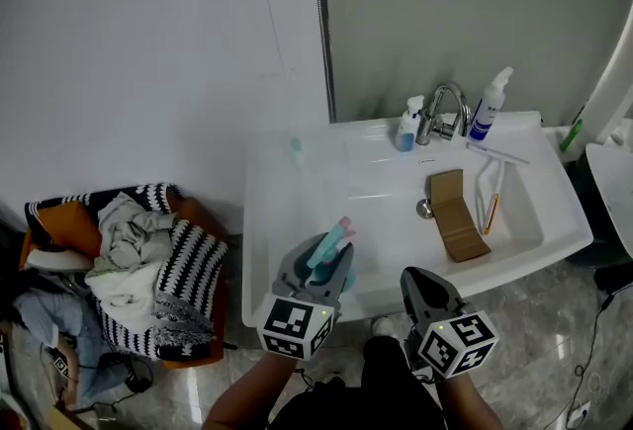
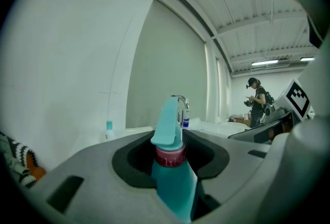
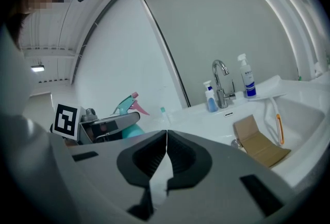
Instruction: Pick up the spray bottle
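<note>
White sink (image 1: 297, 260) against a pale wall fills the middle of the head view, with grey stone floor below it.

Left tongs (image 1: 327, 258) hang over the sink's front left edge, jaws clamped on the spray bottle (image 1: 331, 242). In the left gripper view the teal spray bottle (image 2: 174, 182) stands between the jaws, its pink collar at the jaw notch and its trigger head rising above them, pointing toward the sink's back edge. It touches nothing but the tongs.

Right tongs (image 1: 427, 292) sit just beside it, over the front edge near the middle. In the right gripper view the right tongs (image 3: 166, 141) have their jaws pressed together with nothing between them.

Inside the basin a folded cardboard strip (image 1: 457, 215) lies next to the drain, and an orange stick (image 1: 491, 213) lies along the right wall. At the back edge a tap (image 1: 447, 108) stands between a small blue bottle (image 1: 408, 125) and a taller white pump bottle (image 1: 490, 106). A tiny teal-capped vial (image 1: 295, 146) stands near the back left corner.

On the floor left of the sink, an orange basket (image 1: 203, 220) holds heaped clothes. Far off in the left gripper view stands a person (image 2: 256, 102).
</note>
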Tool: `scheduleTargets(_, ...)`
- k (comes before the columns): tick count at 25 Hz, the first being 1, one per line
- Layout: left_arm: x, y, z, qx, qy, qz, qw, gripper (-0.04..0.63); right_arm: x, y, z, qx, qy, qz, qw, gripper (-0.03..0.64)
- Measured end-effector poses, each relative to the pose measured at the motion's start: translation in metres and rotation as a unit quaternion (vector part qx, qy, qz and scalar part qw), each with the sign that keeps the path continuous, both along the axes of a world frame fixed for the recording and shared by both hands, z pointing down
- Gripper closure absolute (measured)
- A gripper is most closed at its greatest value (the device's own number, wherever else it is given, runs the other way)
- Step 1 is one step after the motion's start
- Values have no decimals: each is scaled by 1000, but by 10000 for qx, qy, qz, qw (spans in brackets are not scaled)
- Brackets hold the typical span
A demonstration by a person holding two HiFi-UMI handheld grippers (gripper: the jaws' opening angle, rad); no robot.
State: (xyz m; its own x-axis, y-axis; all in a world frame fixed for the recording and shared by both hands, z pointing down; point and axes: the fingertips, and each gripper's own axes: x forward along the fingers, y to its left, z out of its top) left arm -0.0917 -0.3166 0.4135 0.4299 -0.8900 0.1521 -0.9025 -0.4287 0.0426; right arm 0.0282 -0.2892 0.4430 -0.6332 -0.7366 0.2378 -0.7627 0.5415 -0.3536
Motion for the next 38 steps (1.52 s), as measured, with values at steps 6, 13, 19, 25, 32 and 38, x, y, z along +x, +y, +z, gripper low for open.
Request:
scheduleTargets(6, -13, 34, -2, 47, -1, -6, 10000, 448, -12, 30, -3, 55, 24, -41, 10000, 609)
scheduleTargets(13, -29, 65, 2, -17, 30, -9, 10000, 448, -25, 53, -5, 105, 32, -107, 9999, 609)
scheduleTargets(19, -43, 91, 3, -60, 17, -45, 10000, 448, -39, 73, -9, 208, 38, -138, 9997, 611)
scheduleTargets(25, -47, 115, 6, -111, 3, 0, 9999, 448, -49, 93, -11, 308, 79, -187, 9993, 611)
scheduleTargets(32, -53, 137, 6, -136, 39, 50, 9999, 448, -56, 112, -19, 431, 110, -160, 9989, 611)
scheduleTargets(38, -62, 151, 3, -95, 92, 42, 9999, 448, -63, 124, -23, 500, 99, -139, 9986, 611)
